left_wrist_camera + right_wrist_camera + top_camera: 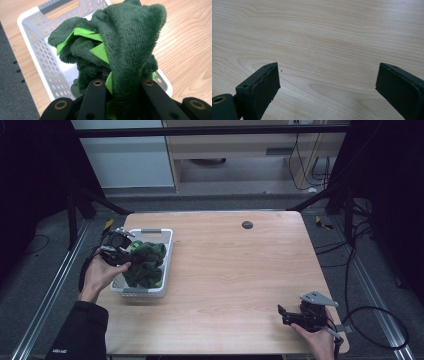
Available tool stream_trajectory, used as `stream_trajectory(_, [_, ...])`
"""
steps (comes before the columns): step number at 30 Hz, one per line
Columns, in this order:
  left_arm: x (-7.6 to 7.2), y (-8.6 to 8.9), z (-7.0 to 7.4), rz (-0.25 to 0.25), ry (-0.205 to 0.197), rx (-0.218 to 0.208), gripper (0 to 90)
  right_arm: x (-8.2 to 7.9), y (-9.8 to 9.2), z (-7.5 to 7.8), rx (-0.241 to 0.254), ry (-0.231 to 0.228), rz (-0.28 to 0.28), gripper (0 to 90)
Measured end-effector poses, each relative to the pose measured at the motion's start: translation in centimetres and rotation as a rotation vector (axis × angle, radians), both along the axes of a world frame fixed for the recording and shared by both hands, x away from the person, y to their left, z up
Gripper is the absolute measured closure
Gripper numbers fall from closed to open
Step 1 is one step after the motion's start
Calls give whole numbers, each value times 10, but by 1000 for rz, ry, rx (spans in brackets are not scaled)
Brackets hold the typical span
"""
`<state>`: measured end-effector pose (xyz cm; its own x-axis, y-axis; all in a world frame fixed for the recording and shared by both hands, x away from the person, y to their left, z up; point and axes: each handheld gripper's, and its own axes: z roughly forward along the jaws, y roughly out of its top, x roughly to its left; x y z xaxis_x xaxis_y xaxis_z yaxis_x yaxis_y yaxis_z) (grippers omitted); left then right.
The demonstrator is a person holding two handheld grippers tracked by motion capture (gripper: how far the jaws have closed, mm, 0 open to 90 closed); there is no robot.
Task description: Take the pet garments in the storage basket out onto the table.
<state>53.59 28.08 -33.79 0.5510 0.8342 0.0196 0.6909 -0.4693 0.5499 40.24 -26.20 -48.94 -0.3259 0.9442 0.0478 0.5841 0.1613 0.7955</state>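
A dark green plush cloth with bright green patches [125,37] hangs up out of a white perforated basket [32,37]. My left gripper [122,85] is shut on a fold of it, a black jaw pressing on each side. From above, the left gripper [120,252] sits at the basket's left rim, over the green plush [146,262] inside the basket [150,230]. My right gripper [286,316] rests low near the table's front right corner. Its jaws [328,80] stand wide open over bare wood, with nothing between them.
The wooden table [235,265] carries a small dark round disc [247,224] near its far edge. A cable [370,320] trails off the right gripper past the table's right side. Dark frame posts and floor rails flank the table.
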Motion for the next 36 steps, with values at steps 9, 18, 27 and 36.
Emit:
stream_trajectory(9, [-5,1,20,-8,-14,13,817,0,-1,1,-1,-4,3,52])
stream_trajectory(18, [-15,2,40,-35,-23,29,818,-1,0,2,10,2,-2,51])
stream_trajectory(27, [-26,-6,57,-79,-46,38,817,-2,0,2,15,0,-8,51])
stream_trajectory(36, [-36,-16,70,-126,-61,55,817,-2,-1,3,14,-8,-10,48])
